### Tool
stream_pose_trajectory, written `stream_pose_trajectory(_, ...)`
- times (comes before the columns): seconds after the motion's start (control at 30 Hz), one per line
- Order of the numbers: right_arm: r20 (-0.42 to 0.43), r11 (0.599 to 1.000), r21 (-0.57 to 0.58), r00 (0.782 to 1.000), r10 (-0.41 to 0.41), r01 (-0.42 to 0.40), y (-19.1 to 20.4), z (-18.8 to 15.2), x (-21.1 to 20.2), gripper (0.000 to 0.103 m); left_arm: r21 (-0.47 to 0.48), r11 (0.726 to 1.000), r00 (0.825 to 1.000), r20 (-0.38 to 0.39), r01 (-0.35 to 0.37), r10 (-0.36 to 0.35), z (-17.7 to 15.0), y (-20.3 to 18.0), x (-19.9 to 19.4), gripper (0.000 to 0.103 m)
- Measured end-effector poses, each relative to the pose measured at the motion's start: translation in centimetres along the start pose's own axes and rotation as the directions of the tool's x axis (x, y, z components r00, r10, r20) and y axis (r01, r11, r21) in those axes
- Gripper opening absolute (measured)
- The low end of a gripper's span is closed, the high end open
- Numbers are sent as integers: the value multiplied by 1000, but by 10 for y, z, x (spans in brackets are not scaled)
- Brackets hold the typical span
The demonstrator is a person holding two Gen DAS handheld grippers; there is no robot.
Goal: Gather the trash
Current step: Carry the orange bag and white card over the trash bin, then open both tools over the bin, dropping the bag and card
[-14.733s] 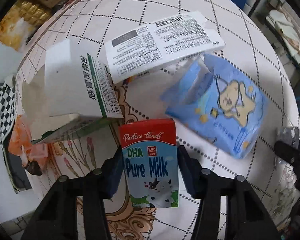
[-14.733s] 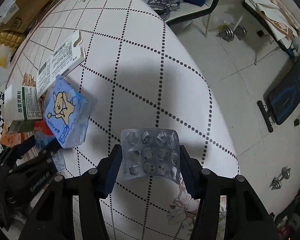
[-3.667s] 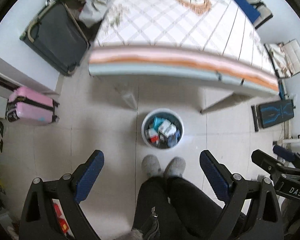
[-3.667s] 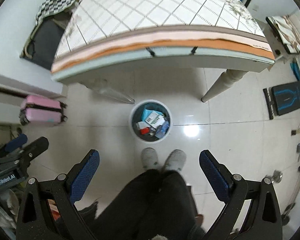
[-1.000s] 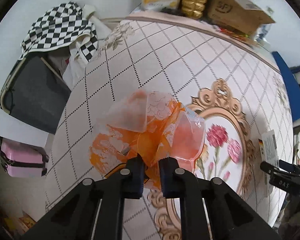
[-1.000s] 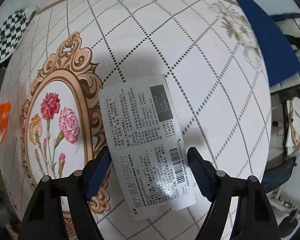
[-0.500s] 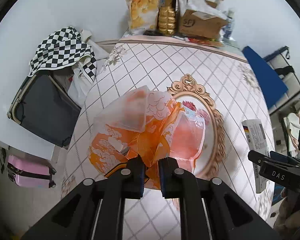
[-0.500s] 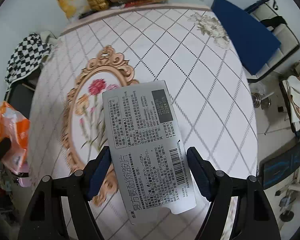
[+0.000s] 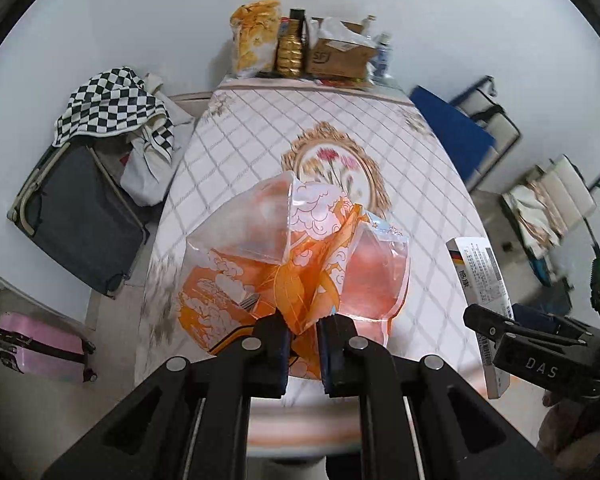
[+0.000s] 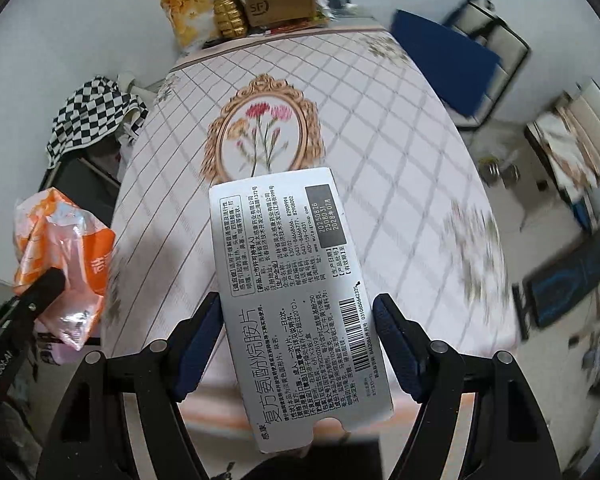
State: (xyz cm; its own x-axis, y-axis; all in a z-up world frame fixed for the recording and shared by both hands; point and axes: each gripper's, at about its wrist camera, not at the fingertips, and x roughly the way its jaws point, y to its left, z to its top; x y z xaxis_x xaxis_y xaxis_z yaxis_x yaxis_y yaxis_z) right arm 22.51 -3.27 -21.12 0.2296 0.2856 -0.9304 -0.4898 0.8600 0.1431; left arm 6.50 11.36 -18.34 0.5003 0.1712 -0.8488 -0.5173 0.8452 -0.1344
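Observation:
My left gripper (image 9: 303,334) is shut on a crumpled orange and clear plastic bag (image 9: 296,256) and holds it in the air above the near end of the table (image 9: 252,152). The bag also shows at the left of the right wrist view (image 10: 60,264). My right gripper (image 10: 298,336) is shut on a flattened silver medicine box (image 10: 292,296) with black print and a barcode, held above the table's near edge. That box shows edge-on at the right of the left wrist view (image 9: 480,280).
At the table's far end stand a yellow snack bag (image 9: 254,36), a gold bottle (image 9: 290,52) and a cardboard box (image 9: 336,56). A dark suitcase (image 9: 80,216) with a checkered cloth (image 9: 108,100) and a pink suitcase (image 9: 40,346) lie left. A blue chair (image 9: 452,132) stands right.
Both grippers have risen and drawn back from the table with their loads. The table top now looks smaller and farther, and its near edge has come into view.

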Motion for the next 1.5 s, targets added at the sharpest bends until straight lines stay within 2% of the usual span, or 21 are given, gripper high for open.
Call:
stream_pose_trajectory(0.1,-27,997,64,999,33,-31,0,-63,-19,78,-3,999,997,-58,44,-45,-40,9,-13,9)
stream_pose_trajectory(0.23,-104,993,107,992,65,-54,-2,-142,-27,77,-3,997,981,-174,83,-82,-93,16,-10,9)
stream_pose_trajectory(0.33,-183,987,149,979,87,-60,-12,-202,-18,77,-23,996,960,-264,87,-90,-138,22,6,9)
stream_pose_trajectory(0.43,-268,980,192,957,111,-60,-24,-255,8,77,-67,994,926,-362,85,-104,-184,28,35,9)
stream_pose_trajectory(0.53,-347,972,229,929,127,-48,-39,-301,52,77,-106,992,890,-441,73,-113,-228,32,72,9)
stream_pose_trajectory(0.67,-425,959,283,893,150,-26,-61,-353,131,77,-190,980,827,-542,54,-151,-280,36,148,9)
stream_pose_trajectory(0.8,-446,941,336,875,187,-30,-83,-389,225,77,-242,970,788,-600,-16,-137,-331,47,239,10)
stream_pose_trajectory(0.9,-453,933,357,867,207,-37,-95,-408,297,77,-278,960,761,-629,-30,-158,-363,52,307,11)
stream_pose_trajectory(1.0,-465,927,372,855,230,-47,-103,-421,360,77,-281,959,745,-646,-30,-166,-381,54,352,15)
stream_pose_trajectory(1.07,-470,933,356,854,225,-50,-105,-428,391,77,-292,956,742,-646,-26,-177,-394,55,376,16)
stream_pose_trajectory(1.17,-482,939,341,847,225,-55,-107,-437,426,77,-303,953,745,-643,-31,-180,-407,63,397,53)
stream_pose_trajectory(1.2,-482,937,344,847,226,-54,-108,-438,435,78,-311,950,743,-643,-35,-184,-411,65,401,74)
stream_pose_trajectory(1.23,-484,936,349,845,228,-53,-109,-442,443,78,-318,948,744,-640,-33,-189,-413,66,403,82)
stream_pose_trajectory(1.33,-493,927,370,832,254,-64,-107,-440,460,78,-307,951,752,-637,-45,-170,-417,76,398,92)
stream_pose_trajectory(1.37,-494,923,379,827,269,-74,-107,-442,464,81,-296,954,756,-636,-54,-154,-417,82,394,92)
stream_pose_trajectory(1.4,-486,916,391,825,289,-91,-106,-444,463,84,-282,957,760,-635,-65,-135,-417,85,386,92)
stream_pose_trajectory(1.47,-465,908,400,826,320,-127,-104,-446,462,101,-248,965,775,-625,-86,-91,-414,89,374,92)
stream_pose_trajectory(1.5,-454,904,399,824,340,-153,-100,-445,456,102,-232,968,784,-617,-98,-68,-415,94,369,92)
